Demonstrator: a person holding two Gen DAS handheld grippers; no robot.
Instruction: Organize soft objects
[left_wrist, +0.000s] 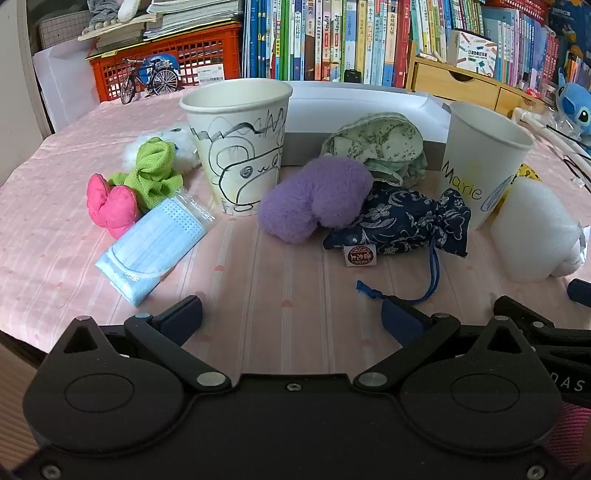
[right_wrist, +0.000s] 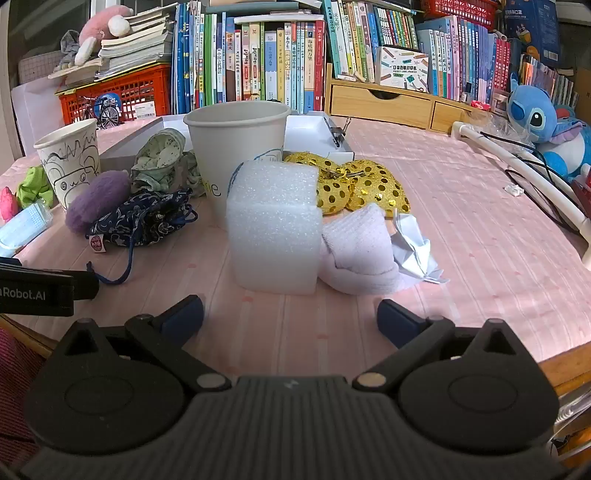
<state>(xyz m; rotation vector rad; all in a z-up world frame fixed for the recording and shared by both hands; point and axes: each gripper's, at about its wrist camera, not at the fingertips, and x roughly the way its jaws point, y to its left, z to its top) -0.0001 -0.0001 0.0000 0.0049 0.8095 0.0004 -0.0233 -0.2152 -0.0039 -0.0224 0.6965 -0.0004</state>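
Two paper cups stand on the pink tablecloth: a doodled cup (left_wrist: 238, 147) (right_wrist: 70, 162) and a cup marked "Marie" (left_wrist: 480, 162) (right_wrist: 240, 155). Between them lie a purple plush piece (left_wrist: 314, 199) (right_wrist: 98, 201), a navy drawstring pouch (left_wrist: 402, 225) (right_wrist: 144, 218) and a green floral cloth (left_wrist: 380, 144) (right_wrist: 159, 158). A pink padded piece (left_wrist: 109, 205), a green cloth (left_wrist: 153, 173) and a blue face mask (left_wrist: 155, 243) lie left. A white foam block (right_wrist: 273, 229) (left_wrist: 532, 229), a lilac towel (right_wrist: 358, 251) and gold sequin pieces (right_wrist: 354, 184) lie right. My left gripper (left_wrist: 291, 317) and right gripper (right_wrist: 290, 315) are open and empty, at the near table edge.
A white tray (left_wrist: 369, 103) sits behind the cups. Books, an orange crate (left_wrist: 173, 59), a model bicycle (left_wrist: 149, 81) and wooden drawers (right_wrist: 395, 103) line the back. A blue plush toy (right_wrist: 546, 129), a white tube and cables lie at the right. Crumpled white paper (right_wrist: 417, 247) lies by the towel.
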